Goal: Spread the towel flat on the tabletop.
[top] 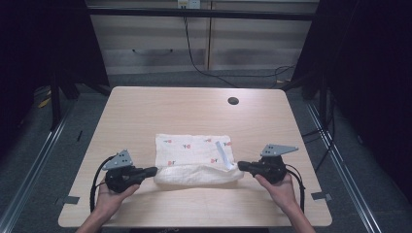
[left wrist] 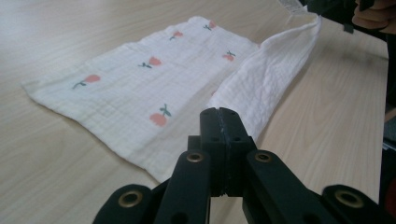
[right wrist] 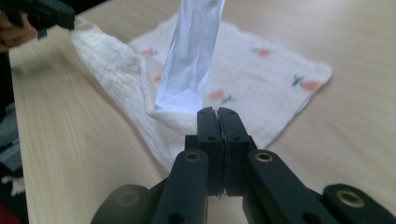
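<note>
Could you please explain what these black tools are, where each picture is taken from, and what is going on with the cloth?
A person sits at a wooden table and holds a hand tool with two black jaws in each hand: the left gripper and the right gripper. One picture looks down from above; the other two come from cameras riding on each gripper, looking along its jaws. A white cloth printed with small red fruits lies on the table. Each gripper is shut on a near corner of it, lifting that edge. A white label stands up at the right gripper's corner.

A white cloth (top: 192, 153) printed with small red cherries and green stems lies on a pale wood-grain table (top: 145, 107).
</note>
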